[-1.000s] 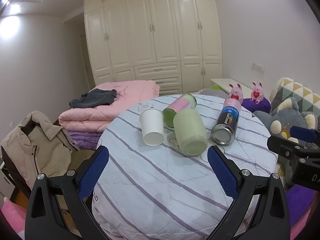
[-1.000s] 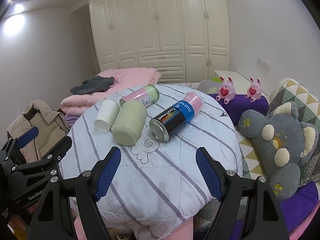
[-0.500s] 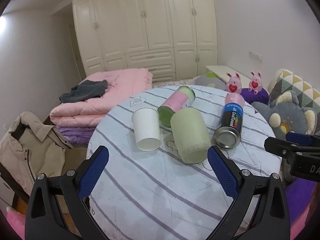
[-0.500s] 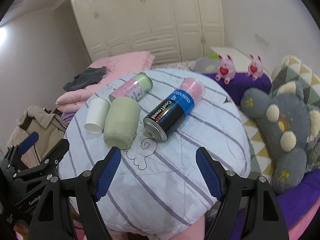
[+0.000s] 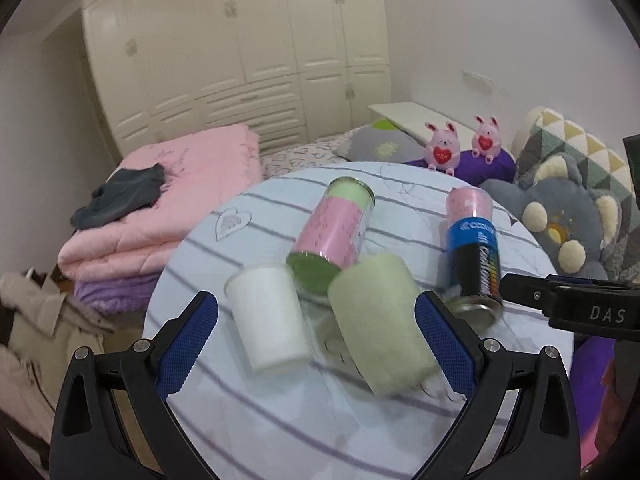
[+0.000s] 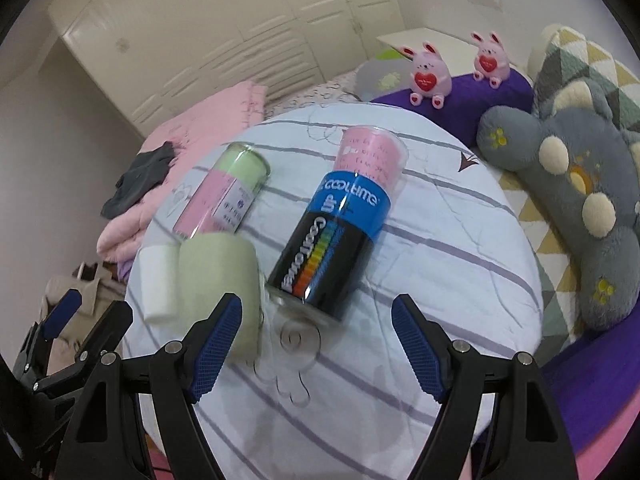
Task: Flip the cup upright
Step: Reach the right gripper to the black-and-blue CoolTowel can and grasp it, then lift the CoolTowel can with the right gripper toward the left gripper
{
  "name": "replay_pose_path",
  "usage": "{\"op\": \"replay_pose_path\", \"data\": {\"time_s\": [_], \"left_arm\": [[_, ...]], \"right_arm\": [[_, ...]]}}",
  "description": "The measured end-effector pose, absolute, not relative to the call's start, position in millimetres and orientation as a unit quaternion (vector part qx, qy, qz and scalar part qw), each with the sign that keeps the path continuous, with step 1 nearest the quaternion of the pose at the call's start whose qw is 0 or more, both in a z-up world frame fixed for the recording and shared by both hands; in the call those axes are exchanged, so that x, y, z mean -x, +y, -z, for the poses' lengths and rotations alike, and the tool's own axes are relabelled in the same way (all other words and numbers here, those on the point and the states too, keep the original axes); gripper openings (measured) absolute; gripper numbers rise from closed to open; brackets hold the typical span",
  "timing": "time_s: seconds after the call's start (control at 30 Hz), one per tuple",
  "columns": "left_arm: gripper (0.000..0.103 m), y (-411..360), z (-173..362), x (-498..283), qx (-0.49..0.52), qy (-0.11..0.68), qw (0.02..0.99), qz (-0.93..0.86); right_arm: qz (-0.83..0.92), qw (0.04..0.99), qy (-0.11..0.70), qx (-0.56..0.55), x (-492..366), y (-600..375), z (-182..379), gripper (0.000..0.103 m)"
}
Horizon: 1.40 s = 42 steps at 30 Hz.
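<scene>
Several cups and cans lie on their sides on a round table covered with a striped white cloth (image 5: 280,420). A white paper cup (image 5: 266,320) and a pale green cup (image 5: 380,322) lie just ahead of my open, empty left gripper (image 5: 316,344). Behind them lie a pink and green can (image 5: 334,228) and a black and blue can (image 5: 474,256). My open, empty right gripper (image 6: 316,344) sits just short of the black and blue can (image 6: 334,236); the green cup (image 6: 220,276) and the white cup (image 6: 158,284) lie to its left.
Folded pink blankets (image 5: 168,216) with dark clothing lie behind left. A beige jacket (image 5: 36,328) is at the left. A grey plush toy (image 6: 572,184), two pink bunnies (image 6: 430,70) and a purple cushion sit at the right. The right gripper's finger (image 5: 568,300) shows in the left view.
Both grippers have moved forward and down toward the table. The cups and cans now look larger and closer; none of them has moved.
</scene>
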<state>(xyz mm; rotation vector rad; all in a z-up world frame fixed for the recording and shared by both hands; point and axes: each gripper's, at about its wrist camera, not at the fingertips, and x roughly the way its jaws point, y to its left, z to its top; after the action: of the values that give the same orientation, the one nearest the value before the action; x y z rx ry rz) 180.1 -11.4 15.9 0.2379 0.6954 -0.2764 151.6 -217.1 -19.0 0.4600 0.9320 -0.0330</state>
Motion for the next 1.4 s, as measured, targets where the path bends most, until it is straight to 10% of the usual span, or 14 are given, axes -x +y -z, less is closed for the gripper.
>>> {"op": "replay_pose_path", "data": {"time_s": [1.4], "left_arm": [[0.1, 5.4, -14.0, -208.6, -0.131, 0.372, 0.908, 0.139]], "right_arm": [[0.038, 0.837, 0.516, -0.181, -179.4, -187.9, 48.1, 0.072]]}}
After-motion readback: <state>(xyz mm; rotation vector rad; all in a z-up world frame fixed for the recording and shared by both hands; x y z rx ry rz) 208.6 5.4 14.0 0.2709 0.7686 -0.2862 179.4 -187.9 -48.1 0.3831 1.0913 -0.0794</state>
